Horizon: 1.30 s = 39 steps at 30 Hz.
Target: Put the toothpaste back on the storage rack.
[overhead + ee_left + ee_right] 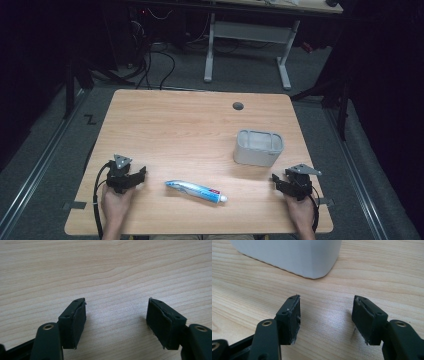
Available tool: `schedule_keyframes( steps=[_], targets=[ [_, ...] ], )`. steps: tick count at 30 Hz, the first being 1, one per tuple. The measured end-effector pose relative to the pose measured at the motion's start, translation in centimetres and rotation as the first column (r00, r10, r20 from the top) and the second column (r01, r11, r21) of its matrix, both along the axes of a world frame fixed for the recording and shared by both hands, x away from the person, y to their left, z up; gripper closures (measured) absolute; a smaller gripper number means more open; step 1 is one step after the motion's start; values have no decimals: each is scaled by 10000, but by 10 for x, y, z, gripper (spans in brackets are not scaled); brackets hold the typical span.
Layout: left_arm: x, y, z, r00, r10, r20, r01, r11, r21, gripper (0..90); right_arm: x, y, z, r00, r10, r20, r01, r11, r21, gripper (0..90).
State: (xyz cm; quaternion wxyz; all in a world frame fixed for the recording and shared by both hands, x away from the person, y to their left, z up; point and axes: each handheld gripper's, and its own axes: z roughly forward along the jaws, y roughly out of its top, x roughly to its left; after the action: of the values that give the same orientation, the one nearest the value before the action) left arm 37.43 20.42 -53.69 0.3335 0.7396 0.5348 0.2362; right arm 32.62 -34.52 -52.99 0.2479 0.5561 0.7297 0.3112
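Your left gripper (134, 176) rests on the bench (165, 130) near its front left corner, jaws spread wide with nothing but bare wood between them, as the left gripper view (116, 315) confirms. Your right gripper (280, 182) sits near the front right corner, its jaws likewise spread and holding nothing (325, 312). The toothpaste tube (196, 190) lies flat between your two grippers, nearer the front edge, its white cap pointing toward your right gripper; it is apart from both. The grey bin (258, 147) stands upright just beyond your right gripper, slightly to its left, and its lower wall (294, 255) looms close ahead in the right gripper view, not touching the jaws.
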Motion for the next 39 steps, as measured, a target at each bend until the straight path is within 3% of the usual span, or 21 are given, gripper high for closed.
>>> schedule_keyframes(
  steps=[16,22,27,32,39],
  targets=[
    [-2,-1,0,10000,30,-16,-30,10000,-3,317,1,-1,0,10000,79,-16,-79,10000,13,399],
    [-2,-1,0,10000,17,-33,-17,10000,-2,316,1,-2,0,9996,271,12,-271,9995,175,444],
    [-2,-1,0,10000,11,-37,-11,10000,-1,314,-1,0,4,9988,481,-69,-478,9983,345,481],
    [-2,-1,0,10000,19,-42,-19,10000,-2,313,-5,3,13,9973,713,191,-721,9962,483,518],
    [-2,-1,0,10000,27,-38,-27,10000,-4,313,-11,19,25,9885,1442,454,-1463,9882,458,517]
  ],
)
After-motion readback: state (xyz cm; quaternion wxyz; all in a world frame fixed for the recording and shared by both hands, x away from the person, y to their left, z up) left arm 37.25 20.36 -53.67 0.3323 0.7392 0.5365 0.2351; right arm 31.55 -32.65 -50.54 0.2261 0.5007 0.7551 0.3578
